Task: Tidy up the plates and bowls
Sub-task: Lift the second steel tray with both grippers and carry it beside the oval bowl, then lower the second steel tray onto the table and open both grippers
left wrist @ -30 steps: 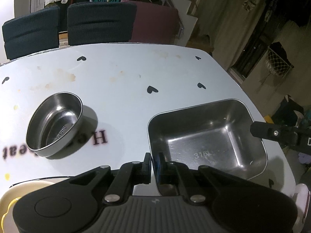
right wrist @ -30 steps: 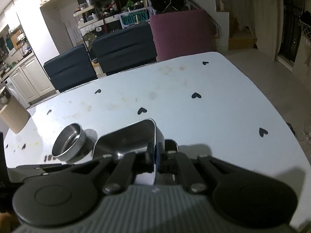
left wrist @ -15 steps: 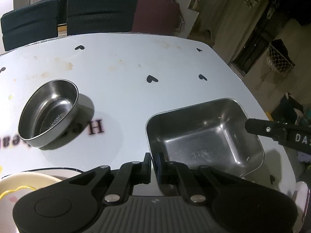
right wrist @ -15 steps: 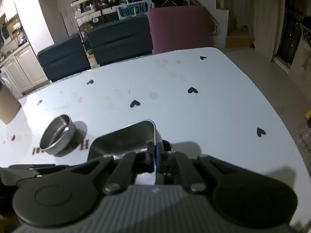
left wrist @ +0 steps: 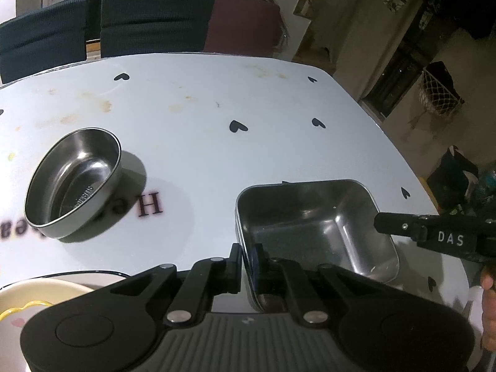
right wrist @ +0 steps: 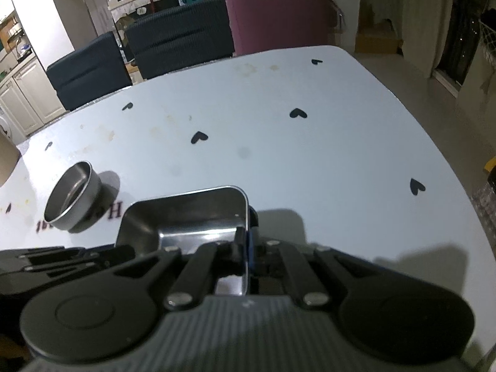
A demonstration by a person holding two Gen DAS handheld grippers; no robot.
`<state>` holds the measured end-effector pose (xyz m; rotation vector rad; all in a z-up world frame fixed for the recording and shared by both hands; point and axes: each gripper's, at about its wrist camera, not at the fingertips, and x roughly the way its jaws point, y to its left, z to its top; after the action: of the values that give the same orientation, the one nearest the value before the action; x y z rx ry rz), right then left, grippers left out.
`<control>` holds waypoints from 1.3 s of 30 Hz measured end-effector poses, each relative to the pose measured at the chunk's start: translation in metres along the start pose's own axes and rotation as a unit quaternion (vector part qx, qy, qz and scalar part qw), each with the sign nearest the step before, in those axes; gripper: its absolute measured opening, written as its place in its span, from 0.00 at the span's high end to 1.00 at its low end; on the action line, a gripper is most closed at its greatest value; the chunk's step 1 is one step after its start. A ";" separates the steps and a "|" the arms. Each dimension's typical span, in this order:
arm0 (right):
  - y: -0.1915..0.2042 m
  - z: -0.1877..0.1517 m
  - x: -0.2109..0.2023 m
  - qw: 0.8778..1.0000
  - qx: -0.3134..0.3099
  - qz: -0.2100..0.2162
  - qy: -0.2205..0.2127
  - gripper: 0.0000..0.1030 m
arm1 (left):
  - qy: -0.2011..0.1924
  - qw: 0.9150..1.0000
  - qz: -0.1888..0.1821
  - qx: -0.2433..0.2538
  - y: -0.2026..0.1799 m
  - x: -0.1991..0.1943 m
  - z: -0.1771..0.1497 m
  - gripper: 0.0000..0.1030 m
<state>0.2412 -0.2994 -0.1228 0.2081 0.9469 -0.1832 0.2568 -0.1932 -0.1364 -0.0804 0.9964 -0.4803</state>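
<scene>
A square steel tray [left wrist: 313,226] sits low at the table's near right; whether it touches the table I cannot tell. My left gripper [left wrist: 246,257] has the tray's near-left rim between its pads, and its jaws are opening slightly. My right gripper [right wrist: 246,248] is shut on the tray's [right wrist: 186,214] opposite rim; it also enters the left wrist view as a black arm, the right gripper [left wrist: 384,223]. A round steel bowl [left wrist: 74,183] stands empty to the left, apart from the tray; the right wrist view shows this bowl [right wrist: 73,198] too.
A cream plate [left wrist: 34,294] lies at the near left edge beside my left gripper. The white table [left wrist: 217,93] has black heart marks and some stains. Dark chairs [left wrist: 155,21] and a maroon one stand along the far side. A hand [left wrist: 488,303] shows at the right edge.
Both grippers keep the tray between them. The right gripper has sunk a little toward the table, and the tray sits lower in the left wrist view.
</scene>
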 end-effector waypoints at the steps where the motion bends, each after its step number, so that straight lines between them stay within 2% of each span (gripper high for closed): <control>1: 0.000 0.000 0.002 1.000 0.000 0.000 0.003 0.98 | 0.000 1.000 0.000 -0.001 0.001 0.000 0.000 0.91; 10: -0.006 -0.005 0.020 0.999 0.001 0.012 0.041 0.98 | 0.010 1.000 -0.007 -0.005 0.006 0.007 -0.004 0.91; 13: -0.008 -0.006 0.025 0.999 0.000 0.013 0.048 0.96 | 0.011 1.000 -0.012 -0.004 0.008 0.010 -0.003 0.88; 25: -0.011 0.018 0.041 0.999 0.021 0.011 0.022 0.95 | -0.001 1.000 -0.017 -0.009 0.012 0.021 0.011 0.86; 33: -0.019 0.026 0.048 0.999 0.045 0.027 0.013 0.94 | -0.003 1.000 -0.023 -0.016 0.015 0.023 0.015 0.86; 38: -0.009 0.024 0.046 1.000 0.004 0.008 0.004 0.94 | 0.008 1.000 -0.022 -0.021 0.012 0.020 0.016 0.86; 39: -0.008 0.023 0.045 1.000 -0.003 0.006 0.002 0.94 | 0.008 1.000 -0.021 -0.020 0.011 0.018 0.014 0.82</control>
<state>0.2834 -0.3161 -0.1474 0.2090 0.9506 -0.1698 0.2803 -0.1933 -0.1455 -0.1326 1.0220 -0.4996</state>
